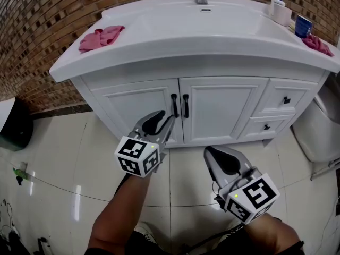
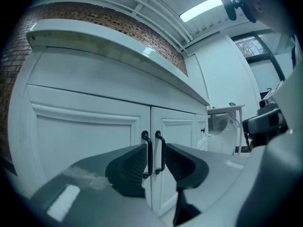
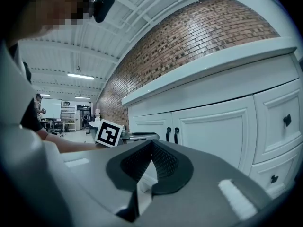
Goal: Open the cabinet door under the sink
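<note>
White doors [image 1: 143, 108]: both closed, under sink [image 1: 159, 23]; black handles [image 1: 174, 105] side by side at the centre seam.
Left gripper [image 1: 161, 120]: about level, just in front of handles; fingers spread, handles show in the gap, not pinched.
Right gripper [image 1: 212, 154]: lower right, apart from cabinet; fingers pressed together at tips, empty.
Counter: pink cloth [image 1: 101, 36] at left end.

Both cabinet doors [image 1: 141, 108] under the sink [image 1: 212, 20] are closed, with the black handles [image 1: 174, 105] paired at the centre seam. Left hand-held gripper [image 1: 167, 120] has its tips at the foot of the left one; contact unclear. Right hand-held gripper [image 1: 211, 154] sits lower, back over the floor [image 1: 79, 158]. Pink cloth [image 1: 100, 37] lies on the bench [image 1: 159, 49], left end.
</note>
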{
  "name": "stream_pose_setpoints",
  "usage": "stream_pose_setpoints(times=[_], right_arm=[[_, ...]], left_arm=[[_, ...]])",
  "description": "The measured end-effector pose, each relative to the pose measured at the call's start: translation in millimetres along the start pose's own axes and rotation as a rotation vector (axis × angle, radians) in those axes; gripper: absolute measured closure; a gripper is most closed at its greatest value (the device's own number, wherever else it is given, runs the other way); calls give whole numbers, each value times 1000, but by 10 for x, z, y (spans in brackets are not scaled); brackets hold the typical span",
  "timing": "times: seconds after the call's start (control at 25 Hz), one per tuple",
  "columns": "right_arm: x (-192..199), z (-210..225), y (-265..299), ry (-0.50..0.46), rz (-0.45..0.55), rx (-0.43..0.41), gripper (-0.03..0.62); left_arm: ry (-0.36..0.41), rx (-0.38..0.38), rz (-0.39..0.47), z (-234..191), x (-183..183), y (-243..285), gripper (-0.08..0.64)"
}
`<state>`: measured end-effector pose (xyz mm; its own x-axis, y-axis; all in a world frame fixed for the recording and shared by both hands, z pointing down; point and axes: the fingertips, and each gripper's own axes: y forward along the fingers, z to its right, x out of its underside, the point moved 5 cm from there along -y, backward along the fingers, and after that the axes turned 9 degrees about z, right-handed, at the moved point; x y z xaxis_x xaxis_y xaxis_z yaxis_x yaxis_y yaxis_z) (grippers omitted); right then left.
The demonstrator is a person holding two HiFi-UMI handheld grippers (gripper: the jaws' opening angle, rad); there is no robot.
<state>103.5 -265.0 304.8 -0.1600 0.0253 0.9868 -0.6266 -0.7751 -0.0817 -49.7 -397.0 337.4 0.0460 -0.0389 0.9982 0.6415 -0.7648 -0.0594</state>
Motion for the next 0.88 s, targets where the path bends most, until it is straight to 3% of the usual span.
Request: stream_pose_setpoints(times=[0.68,0.88], right_arm=[[19,144,-98,2,-6,27,585],[21,188,-140,0,-2,44,586]], left_arm=[[-2,-10,-39,-99,221,509,432],[4,-20,-29,-100,194,530,515]])
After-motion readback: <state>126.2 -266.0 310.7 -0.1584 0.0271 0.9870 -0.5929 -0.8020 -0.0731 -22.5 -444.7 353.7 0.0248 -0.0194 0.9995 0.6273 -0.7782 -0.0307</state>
